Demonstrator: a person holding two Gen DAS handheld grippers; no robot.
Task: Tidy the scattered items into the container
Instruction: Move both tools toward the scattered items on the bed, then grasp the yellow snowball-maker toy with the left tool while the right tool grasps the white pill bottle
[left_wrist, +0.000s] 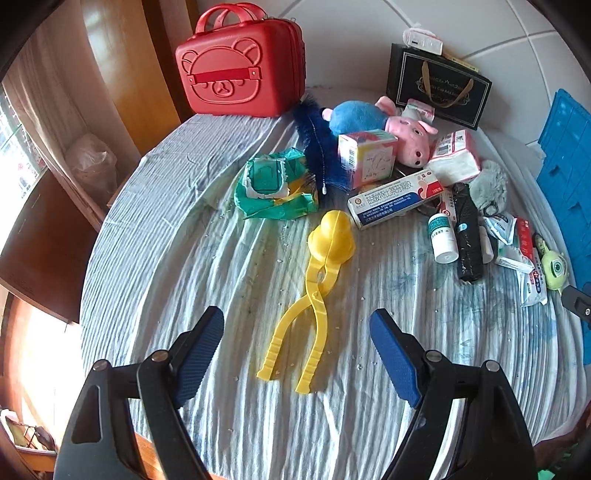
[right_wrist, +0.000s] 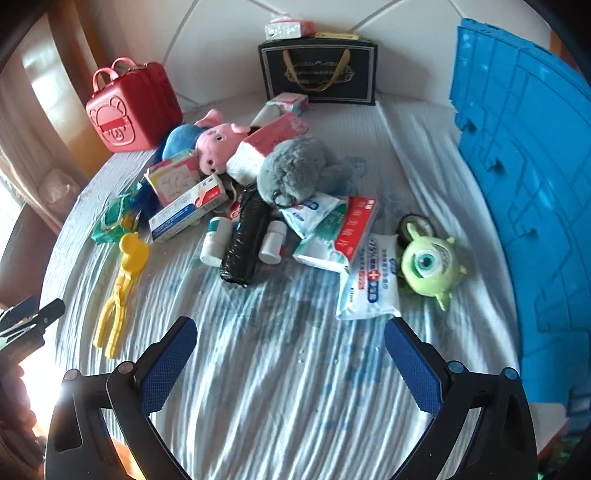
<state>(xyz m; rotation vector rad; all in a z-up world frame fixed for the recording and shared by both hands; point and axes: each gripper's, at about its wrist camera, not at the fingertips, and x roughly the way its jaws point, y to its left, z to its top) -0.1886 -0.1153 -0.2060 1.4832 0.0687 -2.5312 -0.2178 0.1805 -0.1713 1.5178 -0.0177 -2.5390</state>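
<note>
A shut red bear-face case (left_wrist: 236, 66) (right_wrist: 129, 110) stands at the far left of the striped table. Scattered items lie in a heap: a yellow duck snowball clamp (left_wrist: 317, 288) (right_wrist: 123, 280), a green wipes pack (left_wrist: 275, 184), a pink pig plush (left_wrist: 410, 136) (right_wrist: 218, 146), a long medicine box (left_wrist: 395, 197) (right_wrist: 188, 210), a black folded umbrella (right_wrist: 245, 240), a green one-eyed plush (right_wrist: 430, 264). My left gripper (left_wrist: 297, 334) hangs open just above the clamp's handles. My right gripper (right_wrist: 291, 349) is open over bare cloth, in front of a white wipes pack (right_wrist: 369, 284).
A blue plastic crate (right_wrist: 524, 177) (left_wrist: 569, 173) stands on edge along the right. A black gift bag (right_wrist: 319, 70) (left_wrist: 439, 86) leans against the white back wall. Wooden furniture and a bright window lie off the table's left edge.
</note>
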